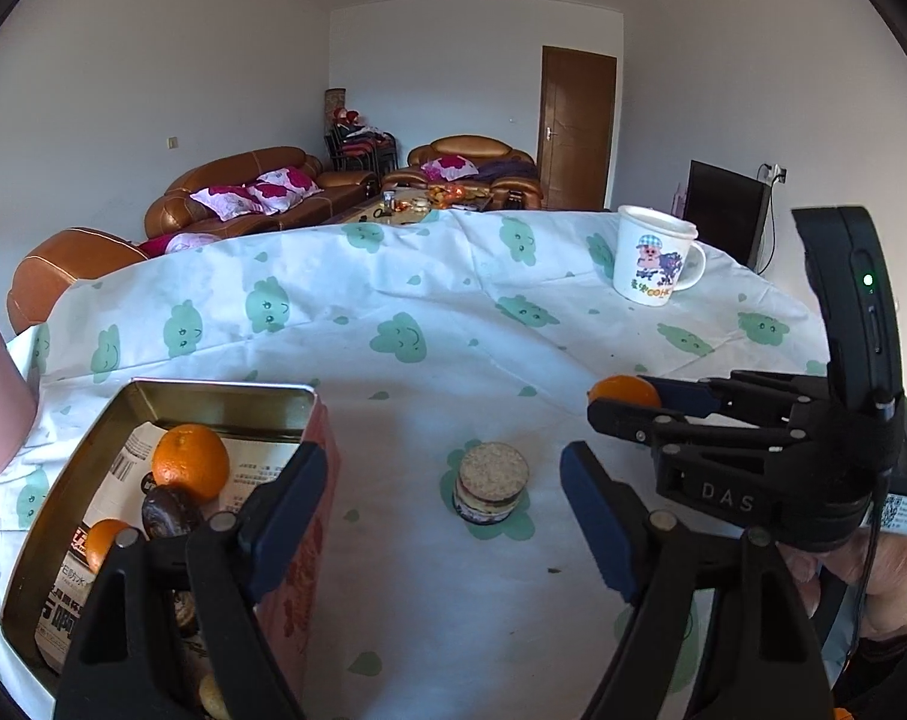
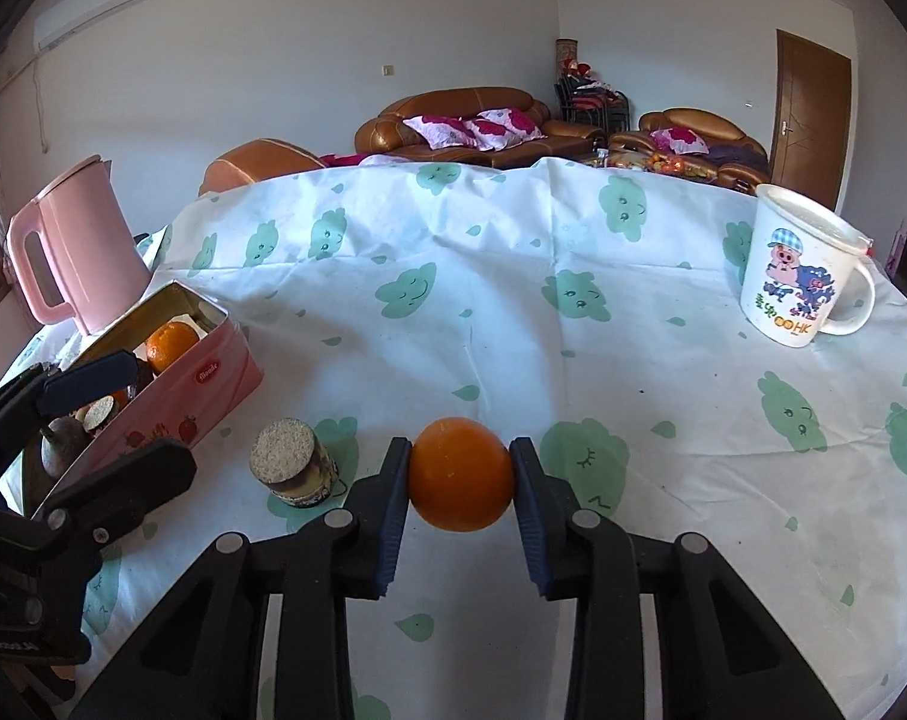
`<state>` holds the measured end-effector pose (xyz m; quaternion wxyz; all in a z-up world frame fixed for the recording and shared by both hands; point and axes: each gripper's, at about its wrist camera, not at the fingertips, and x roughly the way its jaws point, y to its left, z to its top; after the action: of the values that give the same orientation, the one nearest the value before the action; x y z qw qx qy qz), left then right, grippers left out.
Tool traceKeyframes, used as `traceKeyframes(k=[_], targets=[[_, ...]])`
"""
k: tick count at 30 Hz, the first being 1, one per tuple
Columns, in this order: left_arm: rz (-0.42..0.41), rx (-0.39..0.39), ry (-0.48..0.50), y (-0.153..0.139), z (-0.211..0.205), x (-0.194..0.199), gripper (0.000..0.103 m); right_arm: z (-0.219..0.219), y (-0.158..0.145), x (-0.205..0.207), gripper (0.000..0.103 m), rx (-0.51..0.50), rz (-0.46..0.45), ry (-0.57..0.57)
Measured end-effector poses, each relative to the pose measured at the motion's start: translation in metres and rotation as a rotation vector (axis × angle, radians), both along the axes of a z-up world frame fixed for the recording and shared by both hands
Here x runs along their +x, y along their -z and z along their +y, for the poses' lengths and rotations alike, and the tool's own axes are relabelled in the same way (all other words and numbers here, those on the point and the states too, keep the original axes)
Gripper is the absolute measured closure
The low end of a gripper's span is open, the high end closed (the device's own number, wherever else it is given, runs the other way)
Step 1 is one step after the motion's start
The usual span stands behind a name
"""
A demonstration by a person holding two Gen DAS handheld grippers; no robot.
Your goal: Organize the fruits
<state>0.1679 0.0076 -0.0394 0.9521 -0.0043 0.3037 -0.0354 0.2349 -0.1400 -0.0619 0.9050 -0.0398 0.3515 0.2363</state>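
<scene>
The right gripper (image 2: 459, 474) has its jaws pressed on either side of an orange (image 2: 460, 473), the blue pads touching its left and right flanks; whether the fruit rests on the cloth or is just lifted off it cannot be told. No earlier view is given, so only this grip is reported. From the left wrist view the same orange (image 1: 627, 391) shows as a sliver between the right gripper's fingers, toward the right edge of the tabletop (image 2: 513, 312), which is covered by a white cloth printed with green clouds.

The left gripper (image 1: 444, 498) stands with its jaws wide and nothing between them — one finger reaches over the open pink tin (image 1: 309, 516), the other hangs above bare cloth. The tin sits near the left edge of the tabletop and holds a large orange (image 1: 191, 461), a smaller one (image 1: 102, 540), a dark round fruit (image 1: 168, 510) and printed paper lining.

Between the tin and the held orange a small round jar (image 2: 294, 462) with a speckled lid lies tilted on the cloth. A pink kettle (image 2: 75, 246) stands behind the tin, and a white cartoon mug (image 2: 804, 267) stands upright toward the far right corner.
</scene>
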Motion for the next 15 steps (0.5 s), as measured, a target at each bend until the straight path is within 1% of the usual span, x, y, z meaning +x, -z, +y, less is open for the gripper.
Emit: traceKeyframes(k=[2,4,7,10,11,12,13,15], targets=[[0.025,-0.011,0.017,0.004,-0.004,0.007,0.028,-0.007,-0.001,0.0,0.068,0.013,0.002,0.024],[0.059,-0.024,0.03,0.009,-0.007,0.015,0.03,-0.011,-0.001,0.003,0.068,0.028,0.009,0.04],[0.102,-0.022,0.045,0.017,-0.013,0.026,0.042,-0.015,-0.003,0.003,0.068,0.042,0.006,0.051],[0.156,-0.028,0.064,0.024,-0.019,0.037,0.044,-0.015,-0.004,0.002,0.068,0.041,0.0,0.054],[0.172,-0.03,0.063,0.026,-0.019,0.04,0.053,-0.015,-0.004,0.002,0.068,0.04,-0.001,0.054],[0.187,-0.03,0.063,0.028,-0.02,0.043,0.059,-0.015,-0.004,0.001,0.068,0.039,-0.004,0.052],[0.2,-0.027,0.064,0.03,-0.021,0.045,0.062,-0.014,-0.004,0.001,0.068,0.037,-0.006,0.051],[0.204,-0.023,0.063,0.031,-0.022,0.046,0.064,-0.014,-0.004,0.0,0.068,0.034,-0.011,0.045]])
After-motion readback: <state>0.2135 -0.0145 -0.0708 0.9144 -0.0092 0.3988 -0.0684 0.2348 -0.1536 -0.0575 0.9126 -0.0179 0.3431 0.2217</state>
